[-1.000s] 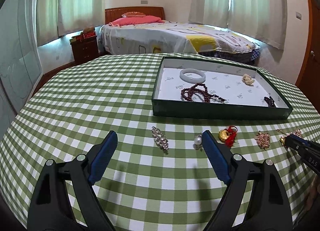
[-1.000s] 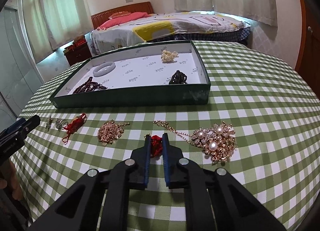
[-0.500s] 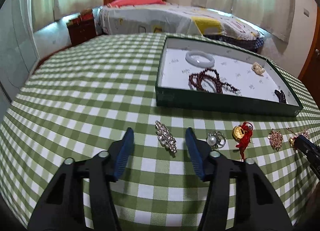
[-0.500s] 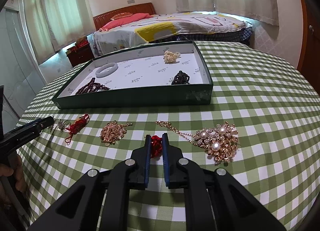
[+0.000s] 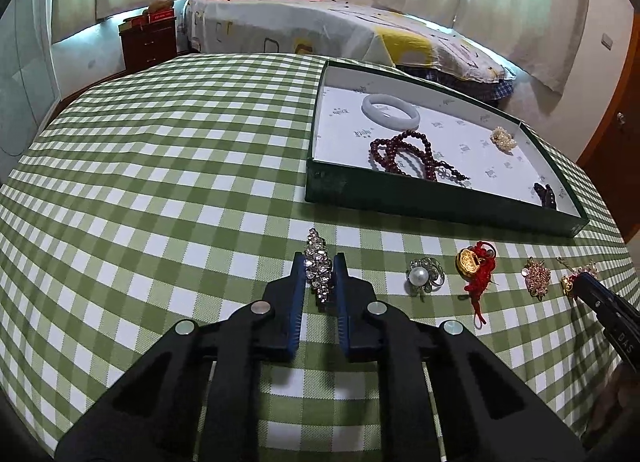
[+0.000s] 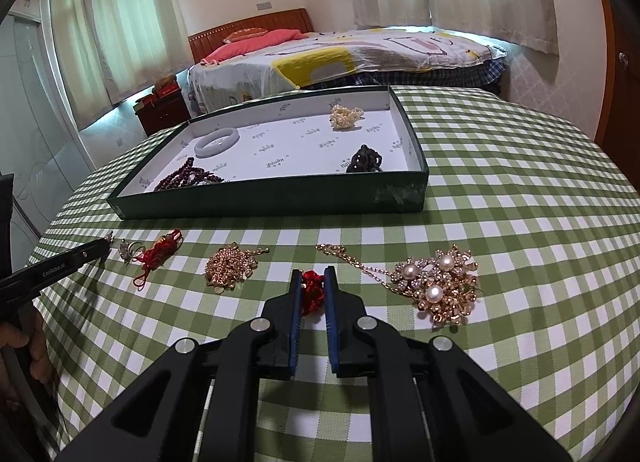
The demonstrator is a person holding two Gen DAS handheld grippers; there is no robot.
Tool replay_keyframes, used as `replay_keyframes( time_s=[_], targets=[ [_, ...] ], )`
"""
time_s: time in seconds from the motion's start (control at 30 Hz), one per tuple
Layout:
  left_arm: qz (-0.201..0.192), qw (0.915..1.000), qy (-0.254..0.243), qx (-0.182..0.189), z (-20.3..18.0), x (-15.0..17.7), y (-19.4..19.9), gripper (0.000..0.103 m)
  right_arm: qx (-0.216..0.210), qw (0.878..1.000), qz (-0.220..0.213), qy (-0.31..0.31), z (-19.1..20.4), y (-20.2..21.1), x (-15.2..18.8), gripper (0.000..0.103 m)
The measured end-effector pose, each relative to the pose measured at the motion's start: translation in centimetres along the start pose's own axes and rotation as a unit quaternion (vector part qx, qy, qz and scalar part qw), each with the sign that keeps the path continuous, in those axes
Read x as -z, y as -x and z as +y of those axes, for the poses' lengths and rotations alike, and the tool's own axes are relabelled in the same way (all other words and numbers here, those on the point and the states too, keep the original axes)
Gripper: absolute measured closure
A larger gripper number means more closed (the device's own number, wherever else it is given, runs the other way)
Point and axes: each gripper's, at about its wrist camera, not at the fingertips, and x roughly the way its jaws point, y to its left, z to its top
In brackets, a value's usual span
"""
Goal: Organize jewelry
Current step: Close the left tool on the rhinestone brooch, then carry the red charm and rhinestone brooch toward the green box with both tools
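A green tray [image 5: 420, 205] [image 6: 280, 205] with a white lining holds a white bangle [image 5: 391, 111], dark red beads [image 5: 404, 153], a pearl cluster [image 6: 345, 116] and a dark piece [image 6: 365, 159]. My left gripper [image 5: 319, 262] is shut on a long rhinestone brooch [image 5: 318, 262] lying on the checked cloth. My right gripper [image 6: 313, 282] is shut on a small red knot charm [image 6: 312, 292] at table level. A pearl ring brooch [image 5: 424, 276], a gold charm with red tassel [image 5: 474, 268], a gold cluster [image 6: 230, 268] and a large gold pearl brooch [image 6: 440, 286] with chain lie in a row before the tray.
The round table [image 5: 160, 165] has a green checked cloth and falls away at its edges. A bed [image 6: 340, 57], a nightstand [image 5: 148, 41] and curtained windows stand behind it. A wooden door [image 6: 624, 73] is at the right.
My left gripper moved forward and down and closed its jaws from wide open onto the rhinestone brooch. My right gripper stayed shut on the red charm, hardly moving.
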Motion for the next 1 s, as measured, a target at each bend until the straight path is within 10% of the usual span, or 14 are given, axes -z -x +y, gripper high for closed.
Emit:
replay_keyframes(
  time_s=[1.0],
  targets=[
    [-0.076,0.9962,-0.015,0.038,-1.7,-2.6,6.8,0.09,-0.019,0.998,-0.056,0.023,2.3,3.9,-2.4,0.093]
  ],
)
